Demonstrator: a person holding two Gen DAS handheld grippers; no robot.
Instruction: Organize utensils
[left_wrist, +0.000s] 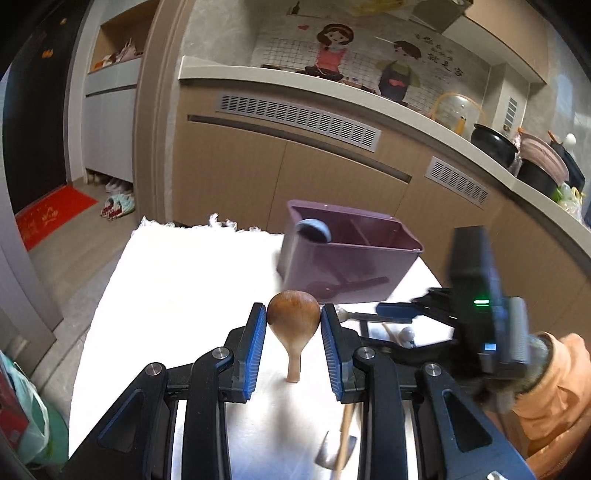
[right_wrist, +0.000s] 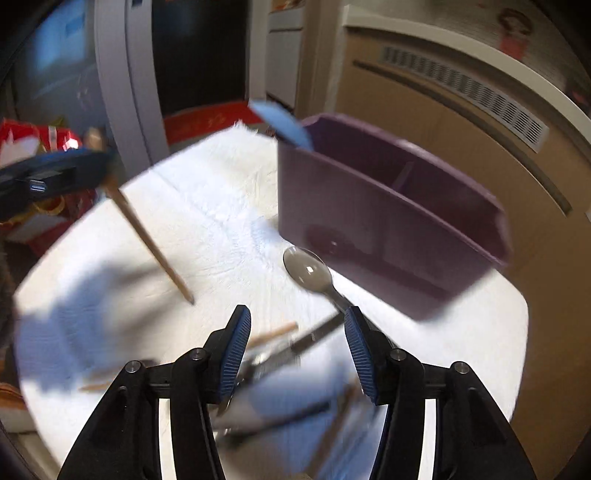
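Spoon of brown wood (left_wrist: 293, 314) sits between the blue pads of the left claw (left_wrist: 293, 314), bowl up and handle hanging down toward the white-covered table (left_wrist: 192, 280); the pads (left_wrist: 255, 347) press the sides of the bowl, so this claw is clenched on it. Ahead of that claw and a little to its right stands the purple utensil box (left_wrist: 351, 254), upright, with a divider inside. A blue-headed utensil (left_wrist: 314, 229) leans out of the box's near left corner.

In the right wrist view the right claw (right_wrist: 293, 350) is spread wide with nothing between its pads. Just ahead of it a metal spoon (right_wrist: 308, 271) lies on the table, its bowl close to the base of the purple box (right_wrist: 388, 221) and its handle running back toward the claw's right finger. Under and behind the right claw lie more utensils (right_wrist: 288, 343), a wooden stick and dark handles among them, though blur makes them hard to sort. To the left of this claw the wooden spoon's handle (right_wrist: 147, 240) slants down to the table from the left claw (right_wrist: 48, 177), which shows at the edge.
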